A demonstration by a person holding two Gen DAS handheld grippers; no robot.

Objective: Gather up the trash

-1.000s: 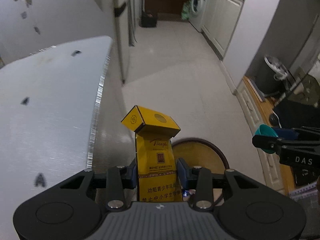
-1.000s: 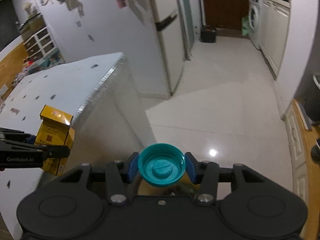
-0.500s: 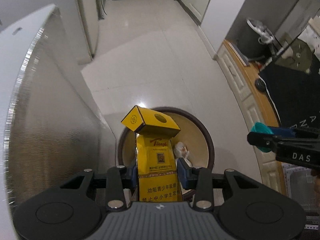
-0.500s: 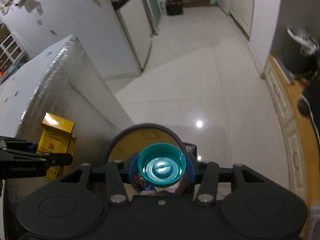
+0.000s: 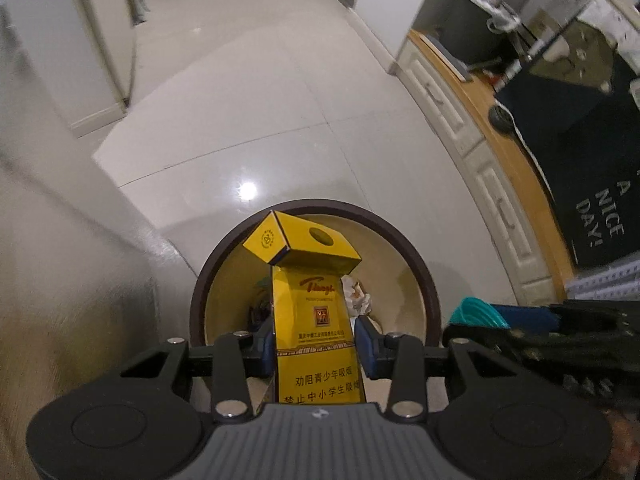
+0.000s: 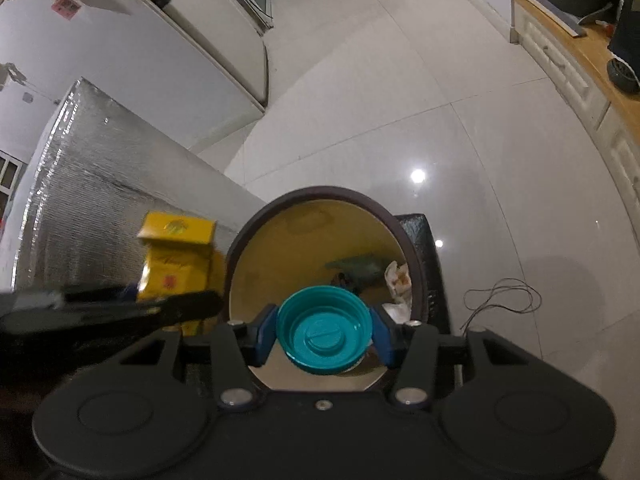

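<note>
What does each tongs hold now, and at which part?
The left tongs grip the yellow cigarette box by its two sides, low on the body. The right tongs grip the teal cap across its rim.

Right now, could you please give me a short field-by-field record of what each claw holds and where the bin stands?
left claw: shut on the yellow cigarette pack, lid flipped open
right claw: shut on the teal cap
trash bin: round, dark rim, on the tiled floor, below both claws
bin contents: crumpled paper and other scraps, hard to identify
beside bin: silver-covered table, to its left in the right wrist view
status: neither item released yet
</note>
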